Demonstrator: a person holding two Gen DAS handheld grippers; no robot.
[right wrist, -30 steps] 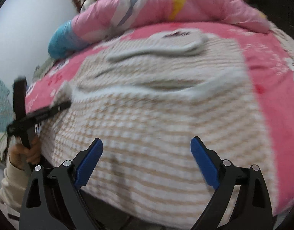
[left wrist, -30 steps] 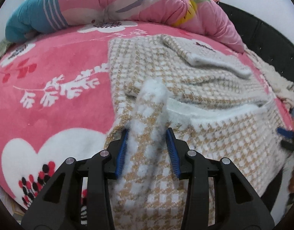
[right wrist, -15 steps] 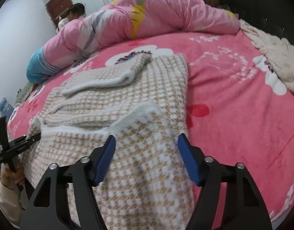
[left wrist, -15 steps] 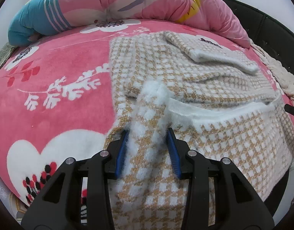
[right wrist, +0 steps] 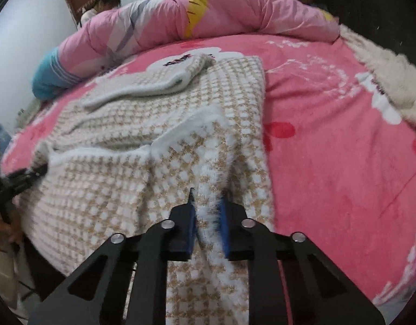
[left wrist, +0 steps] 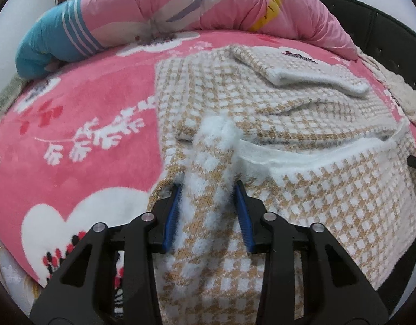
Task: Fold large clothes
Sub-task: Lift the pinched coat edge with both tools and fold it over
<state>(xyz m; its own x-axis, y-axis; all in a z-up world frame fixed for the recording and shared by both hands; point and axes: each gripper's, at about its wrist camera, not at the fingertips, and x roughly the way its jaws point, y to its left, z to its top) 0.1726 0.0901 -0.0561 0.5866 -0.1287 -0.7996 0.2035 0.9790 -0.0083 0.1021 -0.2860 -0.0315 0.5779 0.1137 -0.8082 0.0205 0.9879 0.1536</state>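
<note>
Both sets of jaws have just been closing, each now pinching a bunched ridge of the fuzzy tan-and-white checked sweater (left wrist: 302,195): left gripper (left wrist: 209,203) narrowly apart around its fold, right gripper (right wrist: 208,205) nearly shut. Sweater's spread on the pink blanket (left wrist: 72,140), hem draping over the near edge.

A bed (left wrist: 72,135) under a pink blanket printed with white flowers and hearts carries everything. A beige-and-white checked knit garment (left wrist: 329,189) lies spread on it, straight ahead of each hand-held gripper. Beyond it, a rolled pink quilt (right wrist: 221,8) lies along the far edge; a cream fleece (right wrist: 384,81) lies far right.
</note>
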